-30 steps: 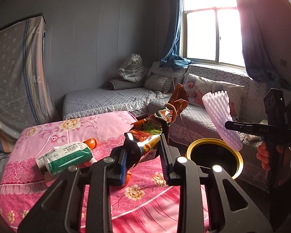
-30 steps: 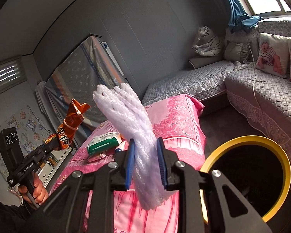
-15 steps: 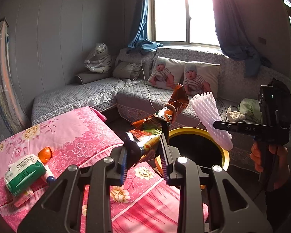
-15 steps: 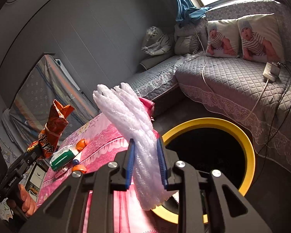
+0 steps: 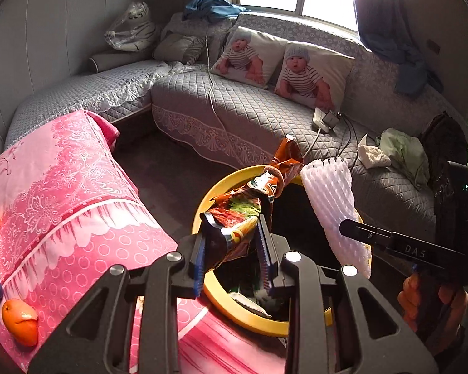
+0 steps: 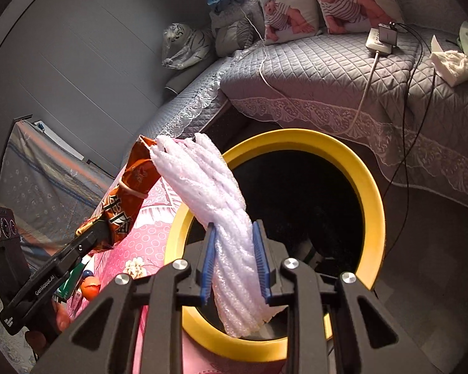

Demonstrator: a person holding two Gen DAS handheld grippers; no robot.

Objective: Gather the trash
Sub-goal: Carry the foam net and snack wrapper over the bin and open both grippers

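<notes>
Compared with a second ago, both grippers have tipped down toward the round yellow-rimmed black trash bin [image 5: 202, 208], whose mouth now fills each view's centre instead of lying at 4 o'clock. Pink floral bedding [image 5: 62, 187] with orange peel [image 5: 18, 321] lies at 9 o'clock, the grey quilted sofa [image 5: 234, 109] at 12. The left gripper [image 5: 232, 252] pinches a crumpled orange foil snack bag [image 5: 243, 212] over the bin; the right gripper [image 6: 235, 265] pinches white foam fruit netting [image 6: 209, 193] above its opening.

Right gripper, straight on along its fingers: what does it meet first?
Probably the open mouth of the yellow-rimmed trash bin; right gripper, shut on the white foam net, points into it. Depth is uncertain.
</notes>
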